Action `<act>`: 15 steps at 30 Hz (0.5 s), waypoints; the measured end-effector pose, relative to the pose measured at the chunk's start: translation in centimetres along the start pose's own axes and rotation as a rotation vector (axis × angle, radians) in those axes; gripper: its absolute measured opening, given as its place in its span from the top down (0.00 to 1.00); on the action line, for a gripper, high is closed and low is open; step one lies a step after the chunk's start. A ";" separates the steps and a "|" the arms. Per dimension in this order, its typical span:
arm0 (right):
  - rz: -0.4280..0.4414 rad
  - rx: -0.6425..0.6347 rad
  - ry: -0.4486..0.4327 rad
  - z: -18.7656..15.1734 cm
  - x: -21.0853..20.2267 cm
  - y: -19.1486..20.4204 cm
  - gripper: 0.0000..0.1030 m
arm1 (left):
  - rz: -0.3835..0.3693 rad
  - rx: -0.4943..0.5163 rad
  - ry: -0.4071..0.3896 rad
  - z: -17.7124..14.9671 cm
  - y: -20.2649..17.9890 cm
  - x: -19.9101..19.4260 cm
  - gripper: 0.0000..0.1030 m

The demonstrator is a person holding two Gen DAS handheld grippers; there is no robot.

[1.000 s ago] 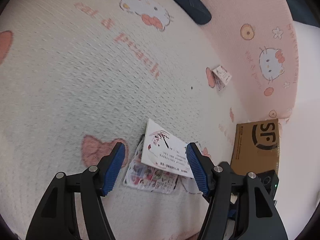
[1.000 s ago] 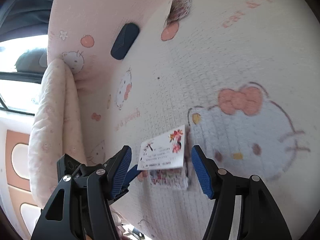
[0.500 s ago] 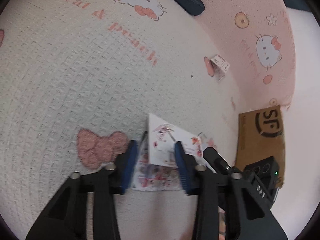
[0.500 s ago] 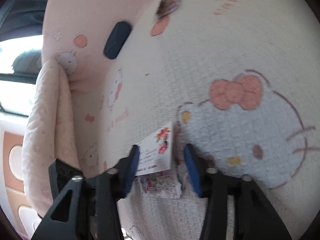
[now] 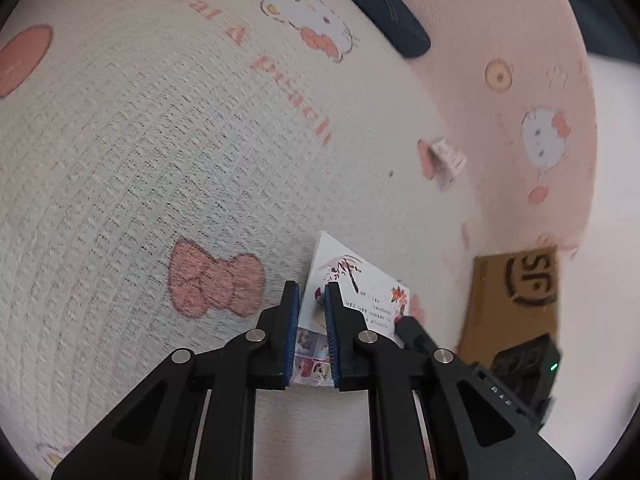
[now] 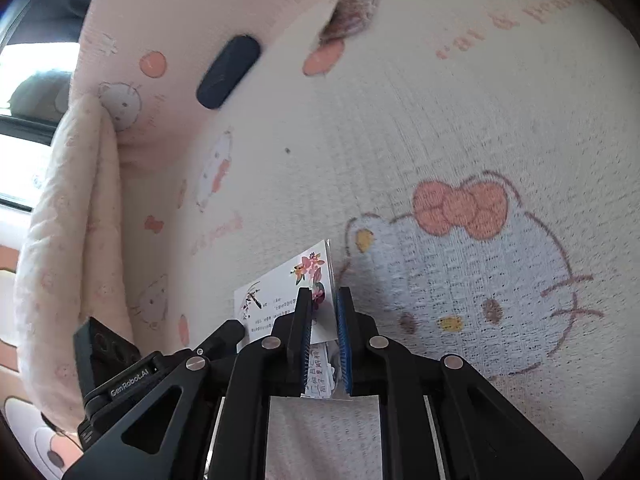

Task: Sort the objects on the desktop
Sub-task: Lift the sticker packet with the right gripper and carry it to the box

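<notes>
1. The card (image 5: 360,288) is a small white booklet-like card with a red and pink flower sprig in one corner, a dark brush-painted branch near the opposite corner, and lines of tiny black text between them.
2. It stands tilted up off the blanket (image 5: 140,160), low in the left wrist view at about 6 o'clock, over a sheet of small coloured pictures (image 5: 310,364) lying flat beneath it.
3. The left gripper (image 5: 311,300) is closing, its blue pads on either side of the card's branch-painted end, nearly clenched on it.
4. The right gripper (image 6: 323,312) is clamped on the card's flowered end; the card's edge and a clear sleeve edge show between its blue pads.
5. The blanket is cream with pink bows and cartoon cat faces.
6. A dark blue case (image 5: 390,34) lies at 1 o'clock, far from the card.
7. A second small card (image 5: 448,156) lies at 2 o'clock.
8. A brown cardboard box (image 5: 516,300) sits at 4 o'clock, off the blanket's edge.
</notes>
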State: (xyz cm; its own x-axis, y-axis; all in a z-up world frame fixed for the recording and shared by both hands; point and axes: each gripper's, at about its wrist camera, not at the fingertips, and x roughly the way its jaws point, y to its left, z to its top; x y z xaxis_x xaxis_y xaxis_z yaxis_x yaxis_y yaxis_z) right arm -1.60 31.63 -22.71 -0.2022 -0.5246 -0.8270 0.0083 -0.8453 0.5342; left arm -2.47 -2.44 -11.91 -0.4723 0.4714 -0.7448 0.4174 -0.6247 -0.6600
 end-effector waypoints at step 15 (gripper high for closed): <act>0.047 -0.038 -0.168 3.3 -10.8 0.8 0.91 | -0.058 0.200 -0.099 -2.0 -12.5 -1.8 0.87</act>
State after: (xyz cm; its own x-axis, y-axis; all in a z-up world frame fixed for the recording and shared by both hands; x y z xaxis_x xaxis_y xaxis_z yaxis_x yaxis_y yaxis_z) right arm -2.66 36.98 -12.82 -0.3617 -0.5416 -0.7588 0.0579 -0.8254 0.5616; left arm -5.26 5.73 -2.55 -0.5688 0.4532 -0.6864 0.2297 -0.7138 -0.6616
